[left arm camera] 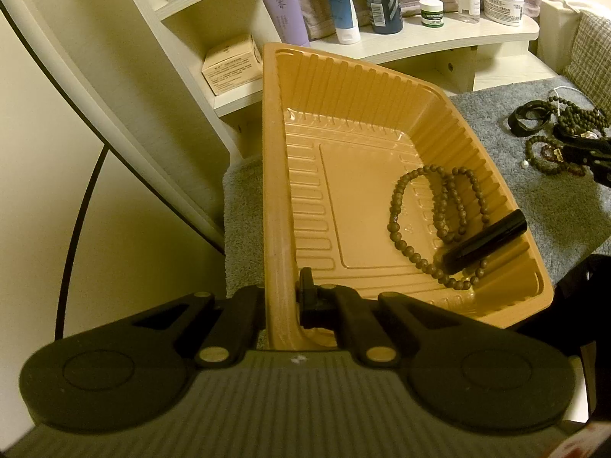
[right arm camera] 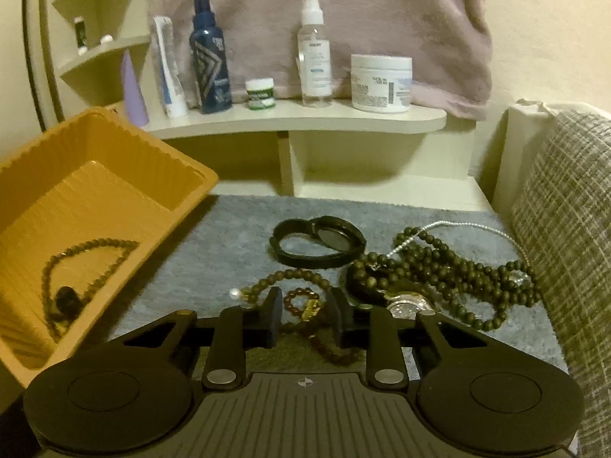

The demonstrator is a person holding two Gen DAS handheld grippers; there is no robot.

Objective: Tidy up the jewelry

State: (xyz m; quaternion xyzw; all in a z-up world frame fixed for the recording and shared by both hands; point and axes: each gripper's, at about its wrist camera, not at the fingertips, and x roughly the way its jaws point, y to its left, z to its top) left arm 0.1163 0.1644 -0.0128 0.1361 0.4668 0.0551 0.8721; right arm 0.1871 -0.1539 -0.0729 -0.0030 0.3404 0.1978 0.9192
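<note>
My left gripper is shut on the near left rim of the orange plastic tray. Inside the tray lie a brown bead necklace and a black tube. My right gripper hovers low over the jewelry pile on the grey mat. An amber bead bracelet lies between its fingers, and the pads do not visibly press on it. Around it lie an olive bead bracelet, a black wristband, dark green bead strands, a metal watch and a pearl strand.
A cream shelf behind the mat carries bottles, tubes, a small green jar and a white cream jar, with a mauve towel hanging behind. A woven fabric edge borders the mat on the right. A cardboard box sits on a lower shelf.
</note>
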